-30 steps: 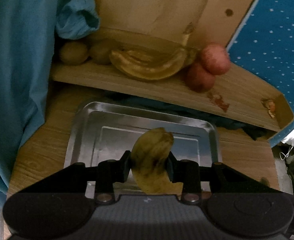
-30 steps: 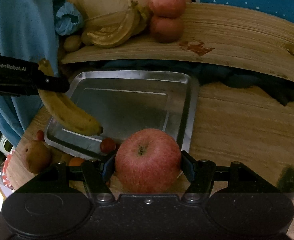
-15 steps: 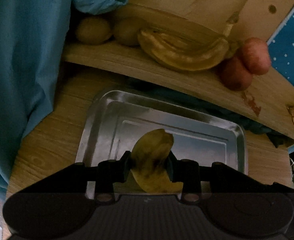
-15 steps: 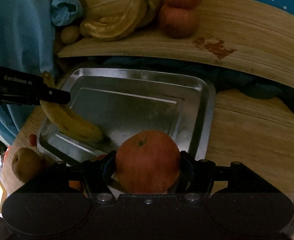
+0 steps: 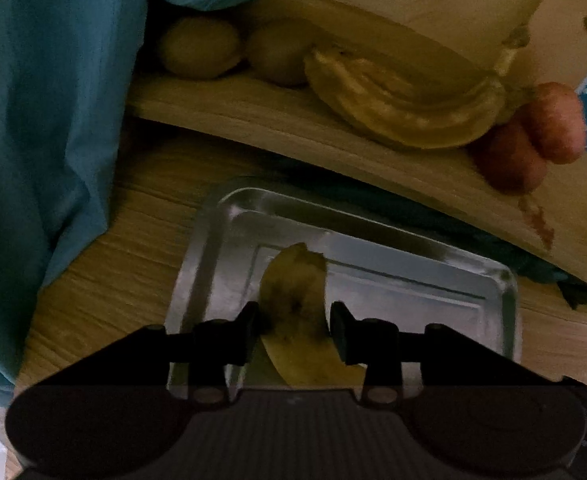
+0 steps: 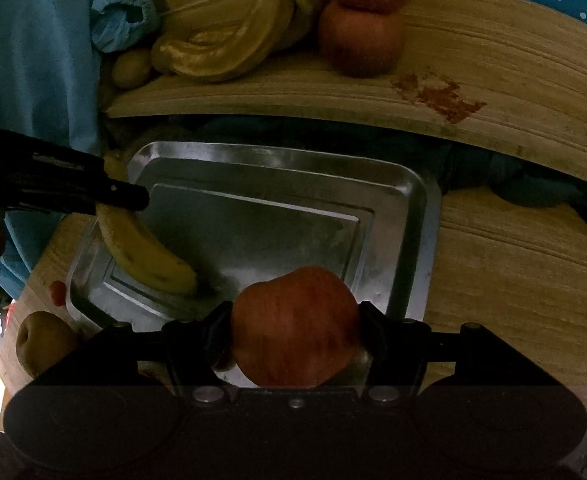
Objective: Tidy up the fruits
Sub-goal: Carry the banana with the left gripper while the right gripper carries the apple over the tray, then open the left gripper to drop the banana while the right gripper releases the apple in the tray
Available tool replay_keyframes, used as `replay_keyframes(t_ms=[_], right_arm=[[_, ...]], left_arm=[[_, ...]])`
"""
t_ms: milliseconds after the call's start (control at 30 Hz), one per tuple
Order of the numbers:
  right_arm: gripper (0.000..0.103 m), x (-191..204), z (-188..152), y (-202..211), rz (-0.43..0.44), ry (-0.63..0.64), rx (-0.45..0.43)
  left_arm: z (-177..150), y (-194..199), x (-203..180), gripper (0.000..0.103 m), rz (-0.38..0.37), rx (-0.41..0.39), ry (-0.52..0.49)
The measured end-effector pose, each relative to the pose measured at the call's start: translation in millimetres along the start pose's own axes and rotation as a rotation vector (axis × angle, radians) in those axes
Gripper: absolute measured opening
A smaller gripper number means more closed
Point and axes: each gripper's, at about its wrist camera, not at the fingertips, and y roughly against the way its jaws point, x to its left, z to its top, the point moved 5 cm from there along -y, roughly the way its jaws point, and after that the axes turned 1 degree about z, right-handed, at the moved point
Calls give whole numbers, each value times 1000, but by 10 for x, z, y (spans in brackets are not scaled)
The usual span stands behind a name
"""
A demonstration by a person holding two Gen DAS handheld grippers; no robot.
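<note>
nearest the right camera, right gripper [image 6: 295, 332] jaws clamp a red apple [image 6: 295, 328] over the near rim of the metal tray [image 6: 405, 216]. left gripper [image 5: 293, 318] jaws hold a banana [image 5: 293, 312], tip low over the tray's left side. tray otherwise bare: neither fruit released. far shelf [image 6: 493, 64] carries a banana bunch [image 6: 229, 46] and two apples [image 6: 359, 36]. loose fruit [image 6: 43, 340] remains on the bench, near left.

The left gripper [image 5: 293, 320] is clamping a banana [image 5: 297, 320] between its fingers, while the right gripper [image 6: 295, 330] is gripping an apple [image 6: 295, 326].
</note>
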Motion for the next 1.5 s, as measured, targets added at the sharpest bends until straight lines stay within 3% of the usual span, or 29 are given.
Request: replay_keyframes(t_ms=[267,367,533,833,1033,1500], right_arm=[[69,43,-4,32,-16,-2,9],[70,54,-2,74,-23,1,-3],[75,68,0,200,-45,-3,-44],[91,131,-105,517,-75,-23,-92],[102,211,-242,705,-86,-42,-138],[102,599,-691,946,-129,-102,-180]], left_arm=[[-3,-82,-16,48,2,11,-33],[-32,-74,-47,56,13,15,-47],[-80,22,-82,80,17,-12,-66],[-231,303,-61,97,5,-66,-72],[-432,516,-24,101,5,-94,-84],[-939,854,293,103,49,-79,-149]])
